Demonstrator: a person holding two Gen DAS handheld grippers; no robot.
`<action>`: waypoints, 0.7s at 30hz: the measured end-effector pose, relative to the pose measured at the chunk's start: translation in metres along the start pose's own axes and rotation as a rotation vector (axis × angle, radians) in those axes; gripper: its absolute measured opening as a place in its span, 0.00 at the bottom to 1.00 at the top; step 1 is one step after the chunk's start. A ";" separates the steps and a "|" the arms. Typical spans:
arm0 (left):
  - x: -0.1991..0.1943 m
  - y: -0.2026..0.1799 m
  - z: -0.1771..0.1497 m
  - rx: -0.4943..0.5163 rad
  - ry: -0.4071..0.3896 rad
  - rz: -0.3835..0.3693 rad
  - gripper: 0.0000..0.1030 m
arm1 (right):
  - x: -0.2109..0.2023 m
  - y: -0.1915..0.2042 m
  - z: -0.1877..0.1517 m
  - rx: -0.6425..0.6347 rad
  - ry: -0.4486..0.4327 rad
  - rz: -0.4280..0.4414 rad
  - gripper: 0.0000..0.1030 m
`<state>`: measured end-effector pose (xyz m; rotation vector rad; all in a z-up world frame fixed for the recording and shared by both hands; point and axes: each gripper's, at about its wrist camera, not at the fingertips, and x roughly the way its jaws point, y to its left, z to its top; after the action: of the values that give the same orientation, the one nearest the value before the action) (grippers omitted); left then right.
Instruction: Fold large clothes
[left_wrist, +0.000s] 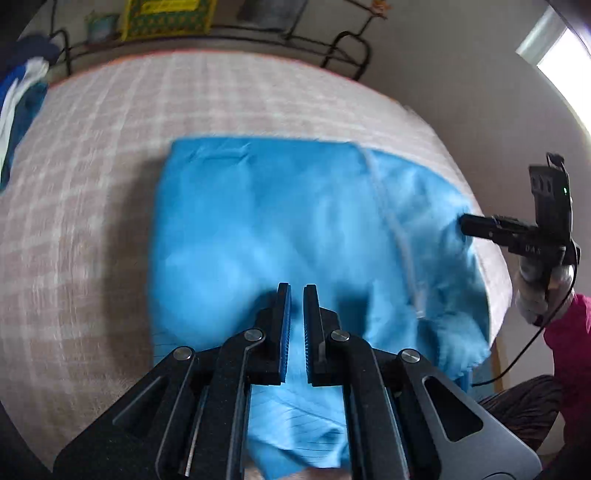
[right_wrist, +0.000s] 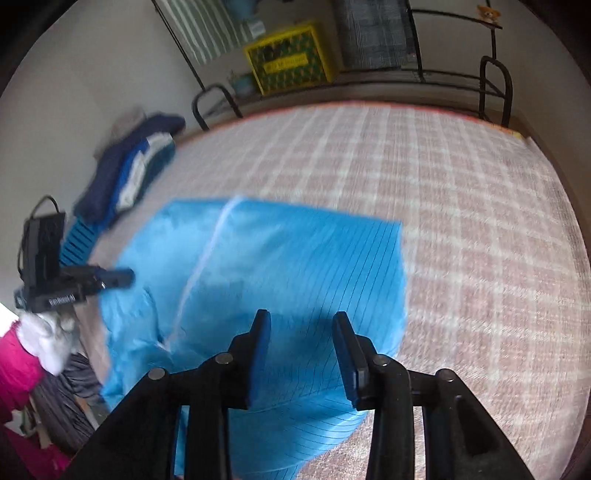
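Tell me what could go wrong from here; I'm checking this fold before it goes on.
1. The bright blue pinstriped garment hangs over the near edge of the pink checked bedspread, so it may slide off.
2. The right gripper stands open with nothing pinched, so that side may sag.
3. The left gripper is shut, but fabric between its pads is not clearly visible; it may lift nothing.

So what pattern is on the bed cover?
A pinkish-brown and white check on the bed cover, clearest in the right wrist view.
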<state>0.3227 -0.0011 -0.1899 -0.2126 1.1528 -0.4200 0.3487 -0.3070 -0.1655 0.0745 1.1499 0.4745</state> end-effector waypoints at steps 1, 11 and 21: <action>0.003 0.009 0.002 -0.012 0.014 -0.013 0.03 | 0.009 -0.001 -0.002 0.005 0.016 -0.015 0.35; -0.042 -0.007 -0.023 -0.003 -0.035 -0.098 0.03 | -0.023 0.034 -0.010 -0.076 -0.020 -0.010 0.34; -0.047 -0.101 -0.100 0.077 0.077 -0.347 0.03 | -0.048 0.134 -0.072 -0.536 0.060 -0.006 0.53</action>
<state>0.1940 -0.0673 -0.1527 -0.3333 1.1751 -0.7825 0.2261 -0.2192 -0.1143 -0.4100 1.0484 0.7685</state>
